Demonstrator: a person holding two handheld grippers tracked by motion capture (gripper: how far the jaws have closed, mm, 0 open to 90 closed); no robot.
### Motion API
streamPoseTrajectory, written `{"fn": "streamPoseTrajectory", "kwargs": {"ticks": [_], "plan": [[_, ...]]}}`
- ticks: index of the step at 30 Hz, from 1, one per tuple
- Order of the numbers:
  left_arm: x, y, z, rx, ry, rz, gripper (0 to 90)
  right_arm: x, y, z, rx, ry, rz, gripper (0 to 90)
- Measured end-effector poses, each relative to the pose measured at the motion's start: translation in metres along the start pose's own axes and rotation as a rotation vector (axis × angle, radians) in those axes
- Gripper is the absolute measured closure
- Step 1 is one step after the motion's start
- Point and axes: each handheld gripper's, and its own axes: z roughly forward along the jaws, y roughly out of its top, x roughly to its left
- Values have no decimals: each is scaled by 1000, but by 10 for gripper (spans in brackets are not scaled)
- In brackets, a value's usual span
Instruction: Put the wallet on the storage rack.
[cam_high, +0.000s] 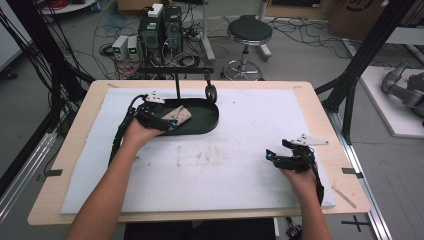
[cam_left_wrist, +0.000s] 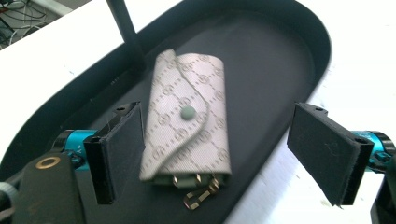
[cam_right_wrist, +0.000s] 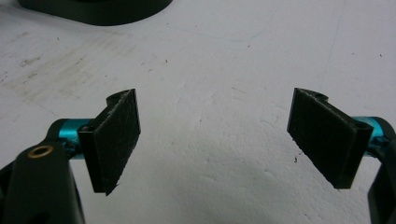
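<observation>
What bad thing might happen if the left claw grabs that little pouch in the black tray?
The left gripper is open around the key pouch, nearer one jaw, so closing may push it sideways. The metal hooks hanging out its end might snag. Lifting could also bump the tray's upright post, which stands close by.

Left gripper (cam_high: 159, 119) is held forward at the end of an extended left forearm, jaws spread wide apart. Right gripper (cam_high: 282, 156) is held low and nearer the body, pointing toward the left gripper, jaws likewise wide apart and gripping nothing.
</observation>
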Motion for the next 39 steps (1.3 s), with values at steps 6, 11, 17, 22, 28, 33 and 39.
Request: {"fn": "streamPoseTrajectory", "kwargs": {"ticks": [6, 11, 17, 22, 28, 33, 39], "plan": [[-12, -10, -15, -34, -18, 11, 189, 0, 0, 1, 3, 1, -6, 176], [-23, -20, -27, -61, -34, 21, 186, 1, 0, 1, 3, 3, -6, 176], [-36, -37, -35, -92, -45, 11, 185, 1, 0, 1, 0, 3, -7, 176], [-41, -49, -38, -93, -52, 6, 185, 2, 0, 1, 4, 5, -7, 176], [-49, -63, -44, -125, -70, 0, 174, 1, 0, 1, 4, 6, -12, 176], [-56, -74, -49, -141, -79, -21, 174, 0, 0, 2, 2, 6, -11, 176], [-56, -84, -59, -157, -71, -44, 164, 1, 0, 1, -1, 11, -1, 176]]}}
